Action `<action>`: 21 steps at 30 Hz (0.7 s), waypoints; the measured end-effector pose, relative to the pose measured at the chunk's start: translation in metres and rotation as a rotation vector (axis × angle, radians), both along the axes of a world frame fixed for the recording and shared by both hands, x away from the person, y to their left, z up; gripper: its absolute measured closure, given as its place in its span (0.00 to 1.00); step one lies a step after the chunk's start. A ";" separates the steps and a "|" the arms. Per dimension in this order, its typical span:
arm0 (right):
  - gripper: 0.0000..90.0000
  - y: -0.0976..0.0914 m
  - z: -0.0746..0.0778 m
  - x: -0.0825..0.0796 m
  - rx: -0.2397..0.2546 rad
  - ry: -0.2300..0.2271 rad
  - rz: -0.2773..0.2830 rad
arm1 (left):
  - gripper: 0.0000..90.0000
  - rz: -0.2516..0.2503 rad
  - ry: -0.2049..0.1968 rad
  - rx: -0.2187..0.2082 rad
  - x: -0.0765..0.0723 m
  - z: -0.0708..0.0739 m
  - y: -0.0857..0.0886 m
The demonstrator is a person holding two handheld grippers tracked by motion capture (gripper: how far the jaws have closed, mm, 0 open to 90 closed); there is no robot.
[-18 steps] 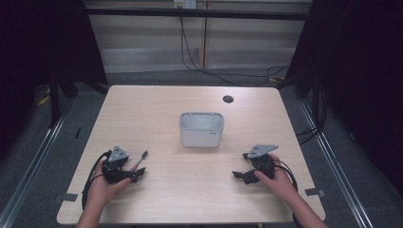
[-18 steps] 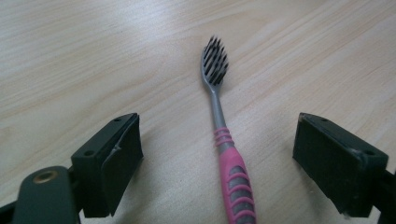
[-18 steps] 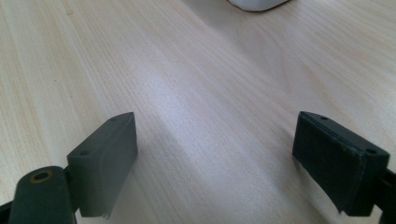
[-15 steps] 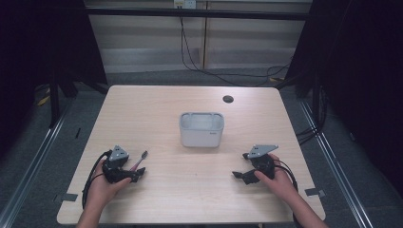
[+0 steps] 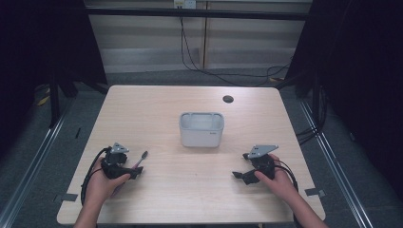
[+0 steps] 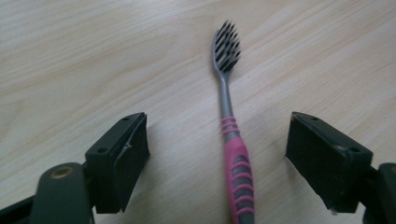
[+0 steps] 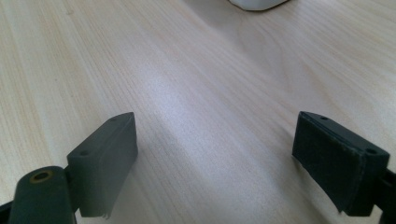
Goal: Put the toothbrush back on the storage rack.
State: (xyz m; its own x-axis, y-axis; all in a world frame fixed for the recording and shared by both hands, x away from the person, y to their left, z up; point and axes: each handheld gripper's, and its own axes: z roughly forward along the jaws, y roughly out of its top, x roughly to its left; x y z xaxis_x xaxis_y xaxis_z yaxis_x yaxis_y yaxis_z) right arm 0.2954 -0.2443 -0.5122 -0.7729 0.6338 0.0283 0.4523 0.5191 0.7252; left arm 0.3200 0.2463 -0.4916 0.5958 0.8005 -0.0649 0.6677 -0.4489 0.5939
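The toothbrush [image 6: 229, 126] lies flat on the table [image 5: 157, 109], untouched, between the spread jaws of the left gripper [image 6: 217, 154] — the grasp itself is left to do — while the right gripper [image 7: 229, 163] gapes over bare wood, the white bin [image 5: 201, 129] well apart, nothing blocking.

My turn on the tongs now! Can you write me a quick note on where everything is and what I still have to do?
Left tongs: open, low over the table, jaws on either side of the toothbrush, not touching it.
Right tongs: open, holding nothing, over bare table.
Toothbrush: flat on the table at the person's left, bristles pointing away.
White tub: mid-table.
Done: left tongs lined up.
Left: close on the pink handle and lift; probably it goes into the tub.
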 end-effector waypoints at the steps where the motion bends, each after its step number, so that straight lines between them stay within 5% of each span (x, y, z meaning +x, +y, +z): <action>1: 0.15 0.000 0.000 0.000 0.000 0.000 0.000 | 0.24 0.002 0.000 0.002 0.001 0.001 0.001; 21: 0.15 0.000 0.000 0.000 0.000 0.000 0.000 | 0.42 0.001 0.129 0.090 0.013 0.018 -0.014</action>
State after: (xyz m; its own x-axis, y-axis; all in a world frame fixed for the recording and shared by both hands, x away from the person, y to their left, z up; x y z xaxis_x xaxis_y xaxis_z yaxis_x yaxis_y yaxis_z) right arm 0.2954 -0.2443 -0.5122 -0.7730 0.6337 0.0284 0.4522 0.5191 0.7252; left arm 0.3334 0.2319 -0.4735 0.5859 0.8074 -0.0694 0.7368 -0.4951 0.4604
